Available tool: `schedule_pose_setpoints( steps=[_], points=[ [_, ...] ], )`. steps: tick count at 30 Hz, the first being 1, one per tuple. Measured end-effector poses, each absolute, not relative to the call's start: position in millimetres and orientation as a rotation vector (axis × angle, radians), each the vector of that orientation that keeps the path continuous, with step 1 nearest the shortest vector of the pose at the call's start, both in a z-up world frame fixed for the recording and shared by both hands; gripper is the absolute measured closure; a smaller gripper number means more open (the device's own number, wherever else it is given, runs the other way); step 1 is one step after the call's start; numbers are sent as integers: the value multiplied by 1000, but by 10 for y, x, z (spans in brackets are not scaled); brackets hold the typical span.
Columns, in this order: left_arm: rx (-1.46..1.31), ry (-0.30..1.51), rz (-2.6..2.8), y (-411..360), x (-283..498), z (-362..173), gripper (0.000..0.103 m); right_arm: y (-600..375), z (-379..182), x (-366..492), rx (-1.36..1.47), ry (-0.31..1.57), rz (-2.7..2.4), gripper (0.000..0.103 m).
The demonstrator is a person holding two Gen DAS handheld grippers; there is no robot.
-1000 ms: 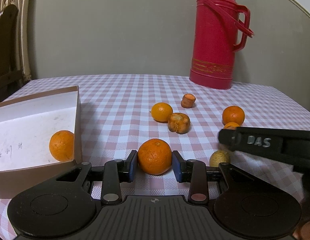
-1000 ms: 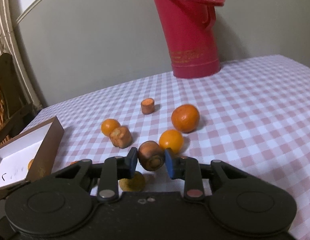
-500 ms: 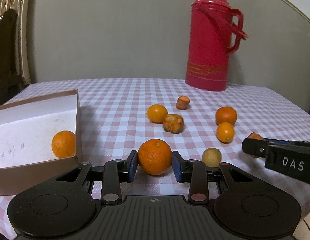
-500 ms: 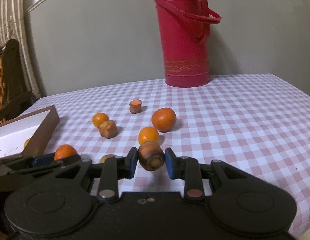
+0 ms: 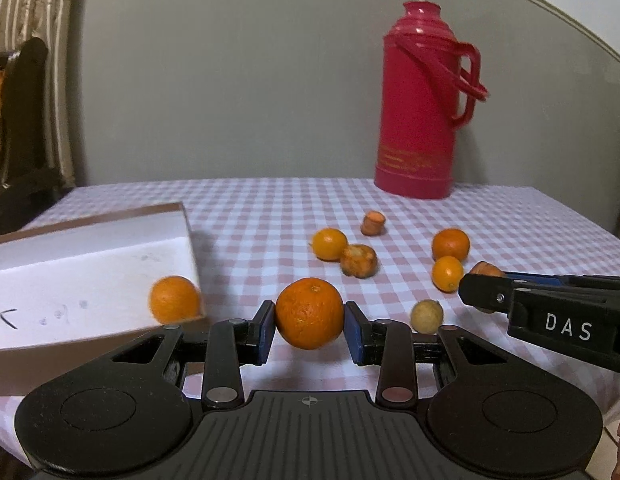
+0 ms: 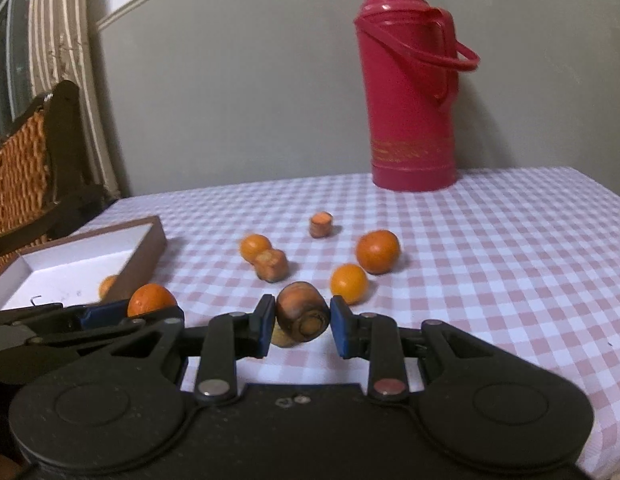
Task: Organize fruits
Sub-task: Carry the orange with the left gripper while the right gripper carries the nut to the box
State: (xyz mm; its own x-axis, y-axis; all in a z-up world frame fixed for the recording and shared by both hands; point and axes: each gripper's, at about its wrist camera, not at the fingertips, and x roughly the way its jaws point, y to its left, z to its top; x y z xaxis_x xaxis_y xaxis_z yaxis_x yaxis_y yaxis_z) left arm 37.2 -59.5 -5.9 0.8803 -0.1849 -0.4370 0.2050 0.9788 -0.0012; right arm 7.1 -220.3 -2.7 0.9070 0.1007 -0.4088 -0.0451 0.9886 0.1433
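My left gripper (image 5: 310,326) is shut on an orange (image 5: 309,313), held above the checked tablecloth just right of the brown box (image 5: 90,280). One orange (image 5: 175,298) lies inside the box by its right wall. My right gripper (image 6: 297,322) is shut on a brown carrot chunk (image 6: 302,314), held over the table to the right of the left gripper; it shows in the left wrist view (image 5: 486,284). On the cloth lie loose oranges (image 5: 330,243) (image 5: 450,244) (image 5: 447,273), carrot chunks (image 5: 359,260) (image 5: 373,223) and a small yellowish fruit (image 5: 427,316).
A tall red thermos (image 5: 420,100) stands at the back right of the table. A dark chair with a wicker back (image 6: 26,168) is off the table's left side. The table's right edge (image 5: 582,224) drops off beyond the fruit.
Both grippers pulled back and rose with their loads. The left gripper drew nearer the box; the right gripper moved off to the right of the left one.
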Motion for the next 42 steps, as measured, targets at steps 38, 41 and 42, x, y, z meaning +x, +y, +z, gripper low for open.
schedule_pose_setpoints(
  steps=[38, 41, 42],
  points=[
    [-89, 346, 164, 925, 244, 157, 66, -980, 192, 277, 120, 276, 348, 82],
    [-95, 350, 195, 1050, 240, 145, 66, -882, 192, 313, 119, 278, 363, 82],
    [-99, 352, 206, 1100, 243, 139, 66, -851, 190, 329, 119, 281, 368, 82]
  ],
)
